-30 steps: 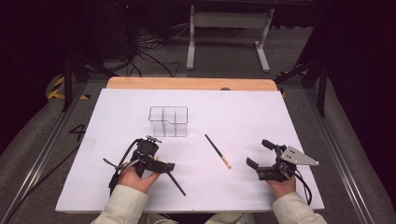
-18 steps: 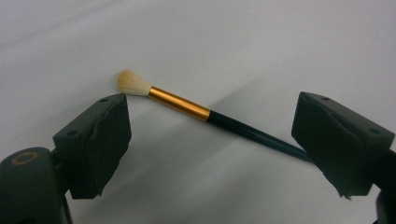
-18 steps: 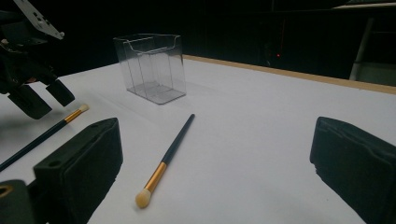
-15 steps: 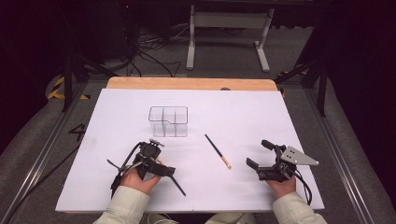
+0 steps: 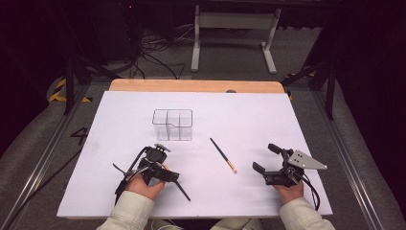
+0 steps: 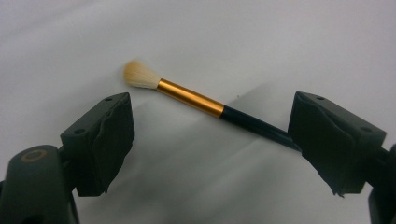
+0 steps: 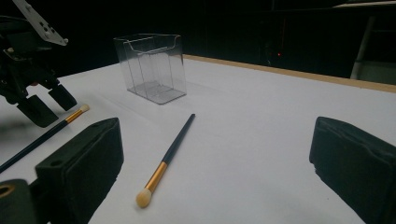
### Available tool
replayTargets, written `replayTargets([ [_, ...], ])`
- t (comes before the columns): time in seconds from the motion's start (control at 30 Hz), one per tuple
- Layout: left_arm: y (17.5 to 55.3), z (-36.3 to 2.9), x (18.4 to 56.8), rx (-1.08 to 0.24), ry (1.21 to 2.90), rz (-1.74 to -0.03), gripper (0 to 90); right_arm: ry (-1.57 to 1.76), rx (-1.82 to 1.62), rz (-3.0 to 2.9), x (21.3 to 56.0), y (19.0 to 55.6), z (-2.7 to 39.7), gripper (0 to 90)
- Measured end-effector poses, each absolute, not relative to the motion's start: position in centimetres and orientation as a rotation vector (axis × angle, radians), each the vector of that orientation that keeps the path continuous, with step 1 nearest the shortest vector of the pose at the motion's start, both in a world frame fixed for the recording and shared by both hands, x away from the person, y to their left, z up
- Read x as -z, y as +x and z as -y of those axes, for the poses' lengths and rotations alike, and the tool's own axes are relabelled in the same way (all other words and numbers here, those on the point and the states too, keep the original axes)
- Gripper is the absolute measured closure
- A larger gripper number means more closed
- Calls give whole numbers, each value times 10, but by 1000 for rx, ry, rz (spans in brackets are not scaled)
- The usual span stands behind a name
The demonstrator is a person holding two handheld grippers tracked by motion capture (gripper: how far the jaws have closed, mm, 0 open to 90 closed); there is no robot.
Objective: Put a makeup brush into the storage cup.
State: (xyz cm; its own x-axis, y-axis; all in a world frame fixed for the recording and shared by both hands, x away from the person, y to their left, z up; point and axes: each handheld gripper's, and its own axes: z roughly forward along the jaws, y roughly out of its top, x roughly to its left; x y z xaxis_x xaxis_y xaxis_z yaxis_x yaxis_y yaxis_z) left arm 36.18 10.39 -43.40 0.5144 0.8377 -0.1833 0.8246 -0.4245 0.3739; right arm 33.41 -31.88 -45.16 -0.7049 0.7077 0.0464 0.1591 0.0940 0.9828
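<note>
Two makeup brushes with black handles, gold ferrules and pale bristles lie on the white table. One brush (image 6: 189, 95) lies under my left gripper (image 6: 210, 102), crossing between its jaws, and its handle runs behind one of them. These jaws have just been closing a little but stand apart from the brush. In the high view this gripper (image 5: 155, 165) points down at the near left, and the handle (image 5: 182, 192) sticks out toward the table's front. The other brush (image 5: 223, 155) (image 7: 170, 151) lies in the middle. My right gripper (image 5: 265, 157) (image 7: 217, 140) rests open and empty at the near right.
A clear plastic organizer (image 5: 173, 124) (image 7: 152, 70) with compartments stands upright behind the brushes, toward the table's middle. The wooden table edge (image 5: 196, 86) runs along the far side. Dark floor with cables and a metal stand lies beyond.
My left gripper has shifted slightly over the brush beneath it. The right gripper, the middle brush and the organizer have not moved.
</note>
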Motion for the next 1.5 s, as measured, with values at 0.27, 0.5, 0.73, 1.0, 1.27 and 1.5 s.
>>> replayTargets([
  [0.27, 363, -101, 436, -50, 2354, -1389, 182, 847, -1648, -1936, 452, 334, 319, 39],
  [0.5, 363, -98, 436, -82, 2358, -1406, 221, 847, -1655, -1939, 451, 334, 319, 41],
  [0.73, 363, -95, 436, -117, 2385, -1403, 253, 847, -1657, -1940, 451, 334, 319, 42],
  [1.0, 364, -93, 434, -166, 2424, -1401, 347, 848, -1652, -1940, 451, 334, 320, 42],
  [1.27, 365, -91, 431, -181, 2478, -1374, 521, 849, -1642, -1944, 451, 333, 320, 43],
  [1.5, 369, -90, 429, -151, 2532, -1357, 669, 851, -1633, -1948, 451, 332, 320, 43],
])
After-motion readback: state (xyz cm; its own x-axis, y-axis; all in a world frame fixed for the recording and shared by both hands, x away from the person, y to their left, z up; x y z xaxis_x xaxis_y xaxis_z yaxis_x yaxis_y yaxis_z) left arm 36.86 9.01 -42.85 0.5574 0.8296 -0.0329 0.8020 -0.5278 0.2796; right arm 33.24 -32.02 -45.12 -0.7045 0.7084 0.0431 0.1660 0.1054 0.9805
